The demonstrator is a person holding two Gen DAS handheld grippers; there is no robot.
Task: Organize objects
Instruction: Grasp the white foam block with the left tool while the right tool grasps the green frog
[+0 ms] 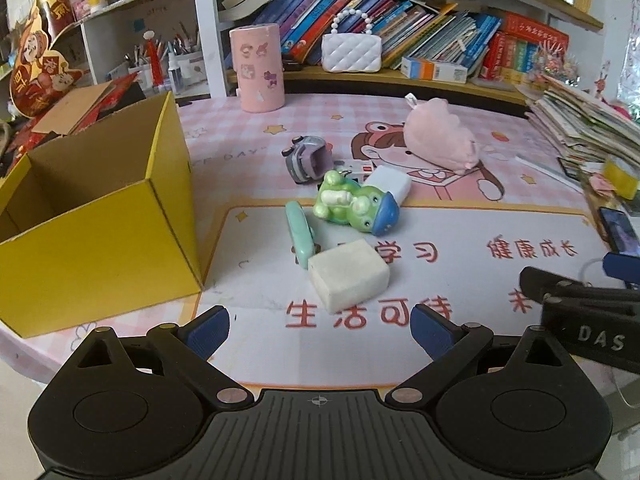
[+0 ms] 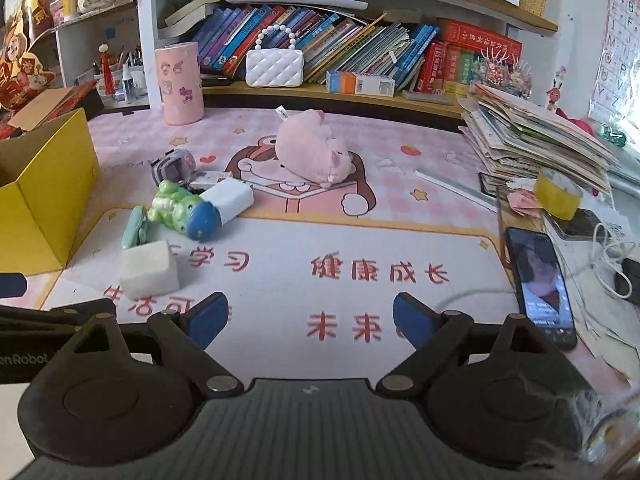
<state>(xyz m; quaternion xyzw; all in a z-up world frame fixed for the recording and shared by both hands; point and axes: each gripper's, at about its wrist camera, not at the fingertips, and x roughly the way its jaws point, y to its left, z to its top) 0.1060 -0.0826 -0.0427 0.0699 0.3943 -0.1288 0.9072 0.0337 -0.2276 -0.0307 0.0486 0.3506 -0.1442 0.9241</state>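
Observation:
An open yellow cardboard box (image 1: pixel 96 236) stands at the left of the desk mat; it also shows in the right wrist view (image 2: pixel 44 200). A cluster of objects lies mid-mat: a white foam block (image 1: pixel 348 276) (image 2: pixel 150 270), a green frog figure with a blue cap (image 1: pixel 354 204) (image 2: pixel 184 210), a mint oval piece (image 1: pixel 299 236), a white box (image 1: pixel 390 182), a grey-purple toy (image 1: pixel 308 158). A pink plush (image 1: pixel 440 136) (image 2: pixel 314 148) lies farther back. My left gripper (image 1: pixel 320 334) is open and empty, just short of the foam block. My right gripper (image 2: pixel 312 320) is open and empty over the mat.
A pink cylinder (image 1: pixel 258 68) and a white quilted purse (image 1: pixel 352 52) stand at the back by the bookshelf. A stack of books (image 2: pixel 536 136), a yellow tape roll (image 2: pixel 558 194) and a phone (image 2: pixel 540 284) sit at the right. The right gripper's body (image 1: pixel 588 320) shows beside the left.

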